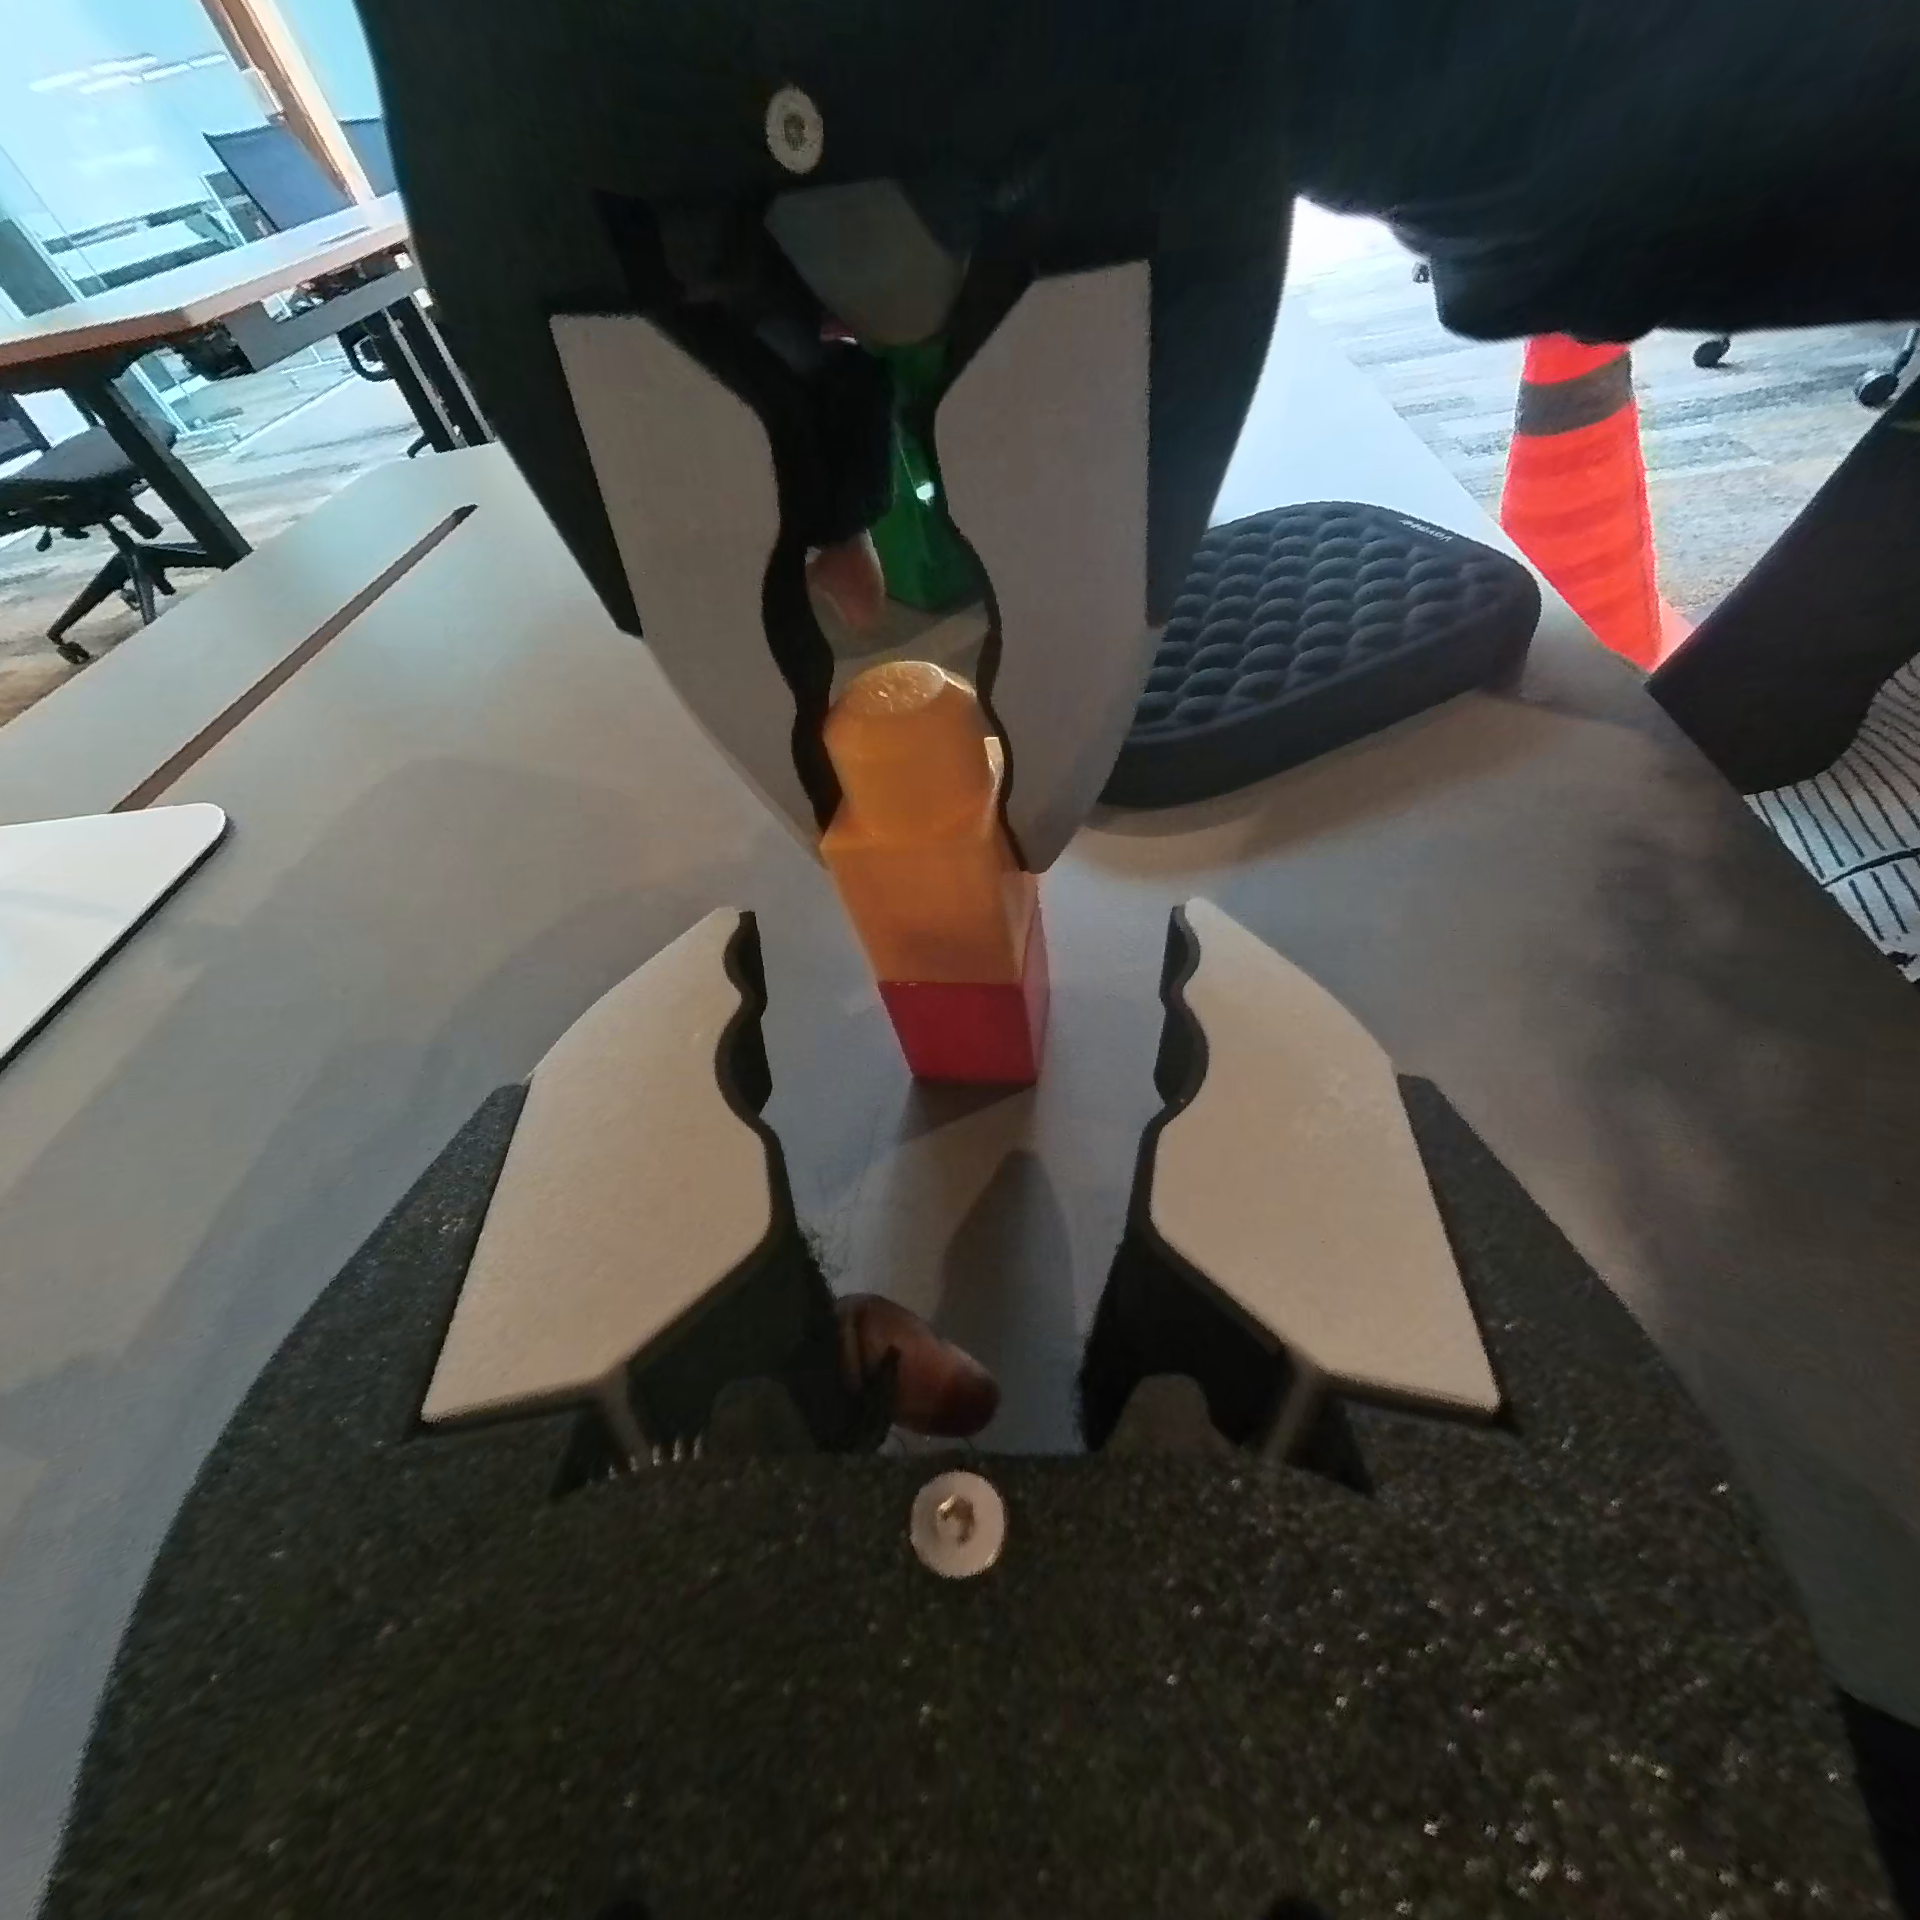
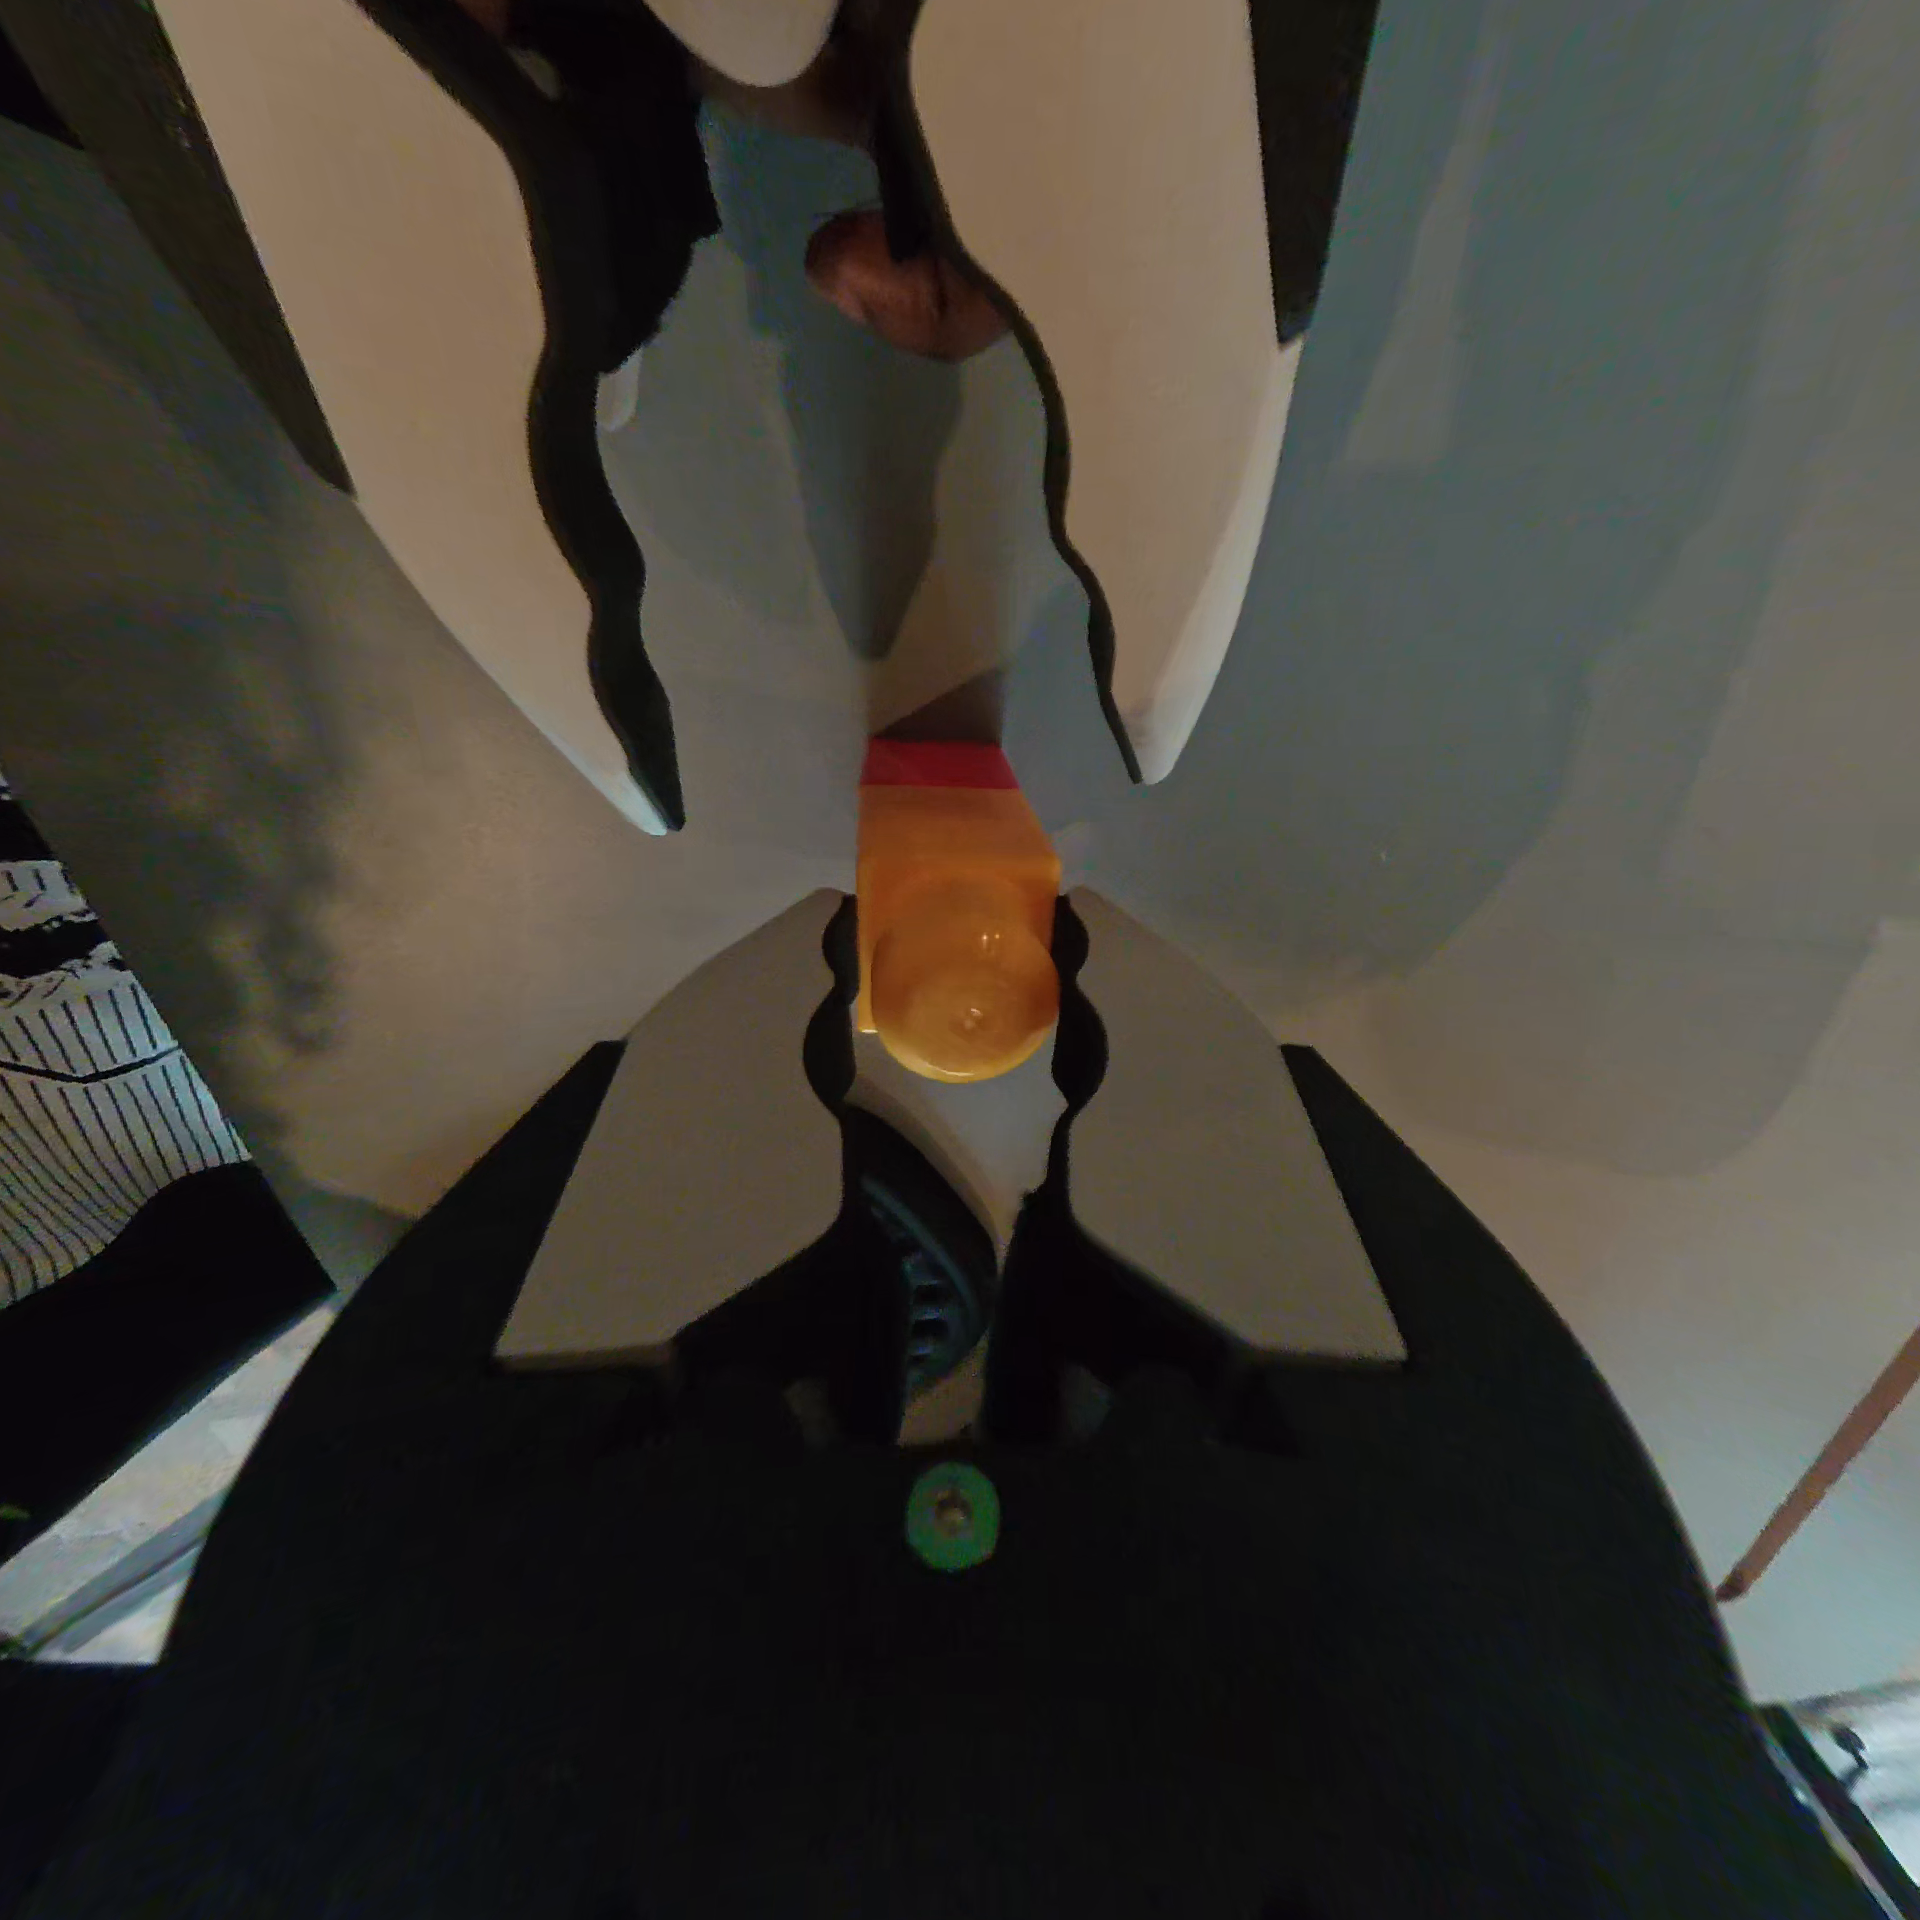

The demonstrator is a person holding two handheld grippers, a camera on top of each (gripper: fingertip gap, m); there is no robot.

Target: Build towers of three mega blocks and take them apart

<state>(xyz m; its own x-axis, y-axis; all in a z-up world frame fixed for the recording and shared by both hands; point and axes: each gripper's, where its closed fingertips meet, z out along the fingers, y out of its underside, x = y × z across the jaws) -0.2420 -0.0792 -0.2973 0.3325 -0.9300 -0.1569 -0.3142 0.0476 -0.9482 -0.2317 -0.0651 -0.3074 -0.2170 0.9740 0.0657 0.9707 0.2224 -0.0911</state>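
Observation:
An orange block (image 1: 925, 894) sits stacked on a red block (image 1: 971, 1029) on the grey table (image 1: 416, 831). My right gripper (image 1: 923, 831) comes down from above and is shut on the orange block's upper part, just below its round stud. The right wrist view shows the right gripper (image 2: 956, 914) pinching the orange block (image 2: 956, 966), with a strip of the red block (image 2: 935, 764) beyond. My left gripper (image 1: 964, 916) is open and empty, its fingers either side of the stack without touching it. It also shows open in the right wrist view (image 2: 899, 798).
A black honeycomb pad (image 1: 1320, 644) lies behind the stack. An orange cone (image 1: 1579, 468) stands off the table at the back right. A white board (image 1: 94, 904) lies at the left. A green shape (image 1: 914, 509) shows behind the right gripper's fingers. Striped cloth (image 1: 1860, 831) is at the right edge. Only a small space, under 4 cm, lies between the two pairs of fingers.

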